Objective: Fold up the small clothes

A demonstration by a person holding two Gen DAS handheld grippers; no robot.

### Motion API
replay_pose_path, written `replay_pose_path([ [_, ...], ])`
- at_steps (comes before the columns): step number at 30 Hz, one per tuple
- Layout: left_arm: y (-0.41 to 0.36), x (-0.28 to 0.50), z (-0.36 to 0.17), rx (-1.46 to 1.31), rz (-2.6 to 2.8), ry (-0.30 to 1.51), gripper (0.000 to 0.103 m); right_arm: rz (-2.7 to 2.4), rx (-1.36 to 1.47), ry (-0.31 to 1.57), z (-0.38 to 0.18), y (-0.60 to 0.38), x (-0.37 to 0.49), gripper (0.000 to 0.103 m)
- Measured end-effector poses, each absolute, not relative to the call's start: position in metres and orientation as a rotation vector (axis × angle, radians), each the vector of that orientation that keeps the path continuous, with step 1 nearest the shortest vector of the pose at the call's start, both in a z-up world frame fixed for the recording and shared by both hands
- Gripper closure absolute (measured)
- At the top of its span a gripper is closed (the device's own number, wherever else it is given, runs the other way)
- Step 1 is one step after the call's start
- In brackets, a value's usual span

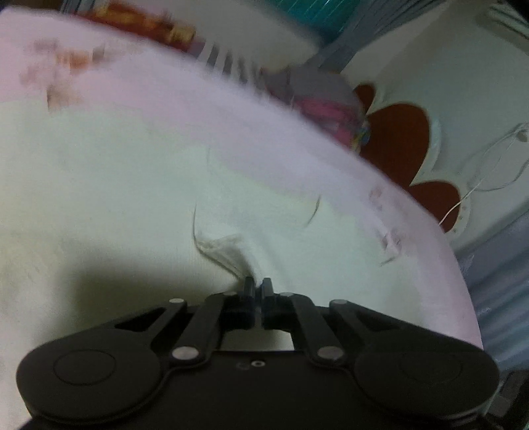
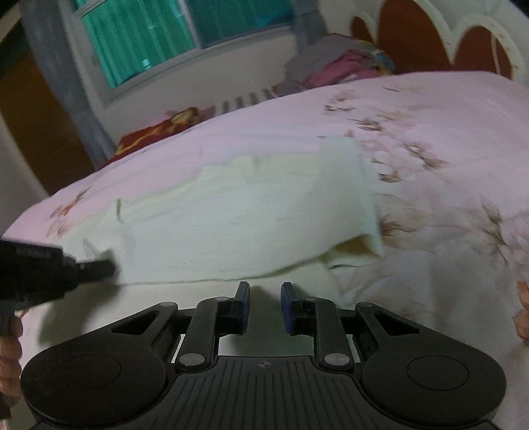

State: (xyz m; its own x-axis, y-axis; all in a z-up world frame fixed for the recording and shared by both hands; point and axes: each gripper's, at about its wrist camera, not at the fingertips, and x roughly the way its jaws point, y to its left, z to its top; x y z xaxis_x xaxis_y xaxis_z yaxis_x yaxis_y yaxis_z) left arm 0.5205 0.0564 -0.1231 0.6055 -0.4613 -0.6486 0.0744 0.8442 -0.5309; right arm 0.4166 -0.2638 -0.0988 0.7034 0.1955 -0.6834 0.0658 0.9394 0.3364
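On the pink flowered bedspread [image 2: 429, 109], a pale cream garment [image 2: 251, 215] lay spread flat, its right-hand corner turned over so that the underside showed. In the left wrist view the same cloth [image 1: 115, 185] filled most of the frame, blurred.

The left gripper [image 1: 258, 285] had its jaws clenched on a pinch of the garment's edge; the fabric bunched up into a small ridge directly ahead of the closed tips, with loose threads trailing from it. In the right wrist view that gripper [image 2: 110, 266] appeared at the left edge of the frame, its tip meeting the near-left corner of the cloth, with part of the person's hand [image 2: 10, 344] below it.

The right gripper [image 2: 264, 289] stood with its jaws parted by a narrow gap. Nothing lay between its blue-faced pads [image 2: 287, 304]; the near hem of the garment ran just ahead of the tips.

Beyond the bedspread, a pile of grey and pink clothes [image 2: 340, 63] rested near a white headboard [image 2: 429, 29] with red panels. A red patterned cloth [image 2: 155, 132] lay at the far-left edge of the bed, below a window [image 2: 158, 36] with green glass.
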Motion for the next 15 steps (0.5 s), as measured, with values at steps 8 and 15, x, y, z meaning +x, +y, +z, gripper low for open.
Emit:
replay_pose_path([
  [8, 0.116, 0.488, -0.095, -0.431, -0.229, 0.787, 0.101, 0.059, 0.357, 0.786, -0.096, -0.282, 0.413, 0.082],
  [15, 0.121, 0.473, -0.100, -0.424, -0.183, 0.743, 0.101, 0.060, 0.356, 0.786, -0.097, -0.281, 0.409, 0.082],
])
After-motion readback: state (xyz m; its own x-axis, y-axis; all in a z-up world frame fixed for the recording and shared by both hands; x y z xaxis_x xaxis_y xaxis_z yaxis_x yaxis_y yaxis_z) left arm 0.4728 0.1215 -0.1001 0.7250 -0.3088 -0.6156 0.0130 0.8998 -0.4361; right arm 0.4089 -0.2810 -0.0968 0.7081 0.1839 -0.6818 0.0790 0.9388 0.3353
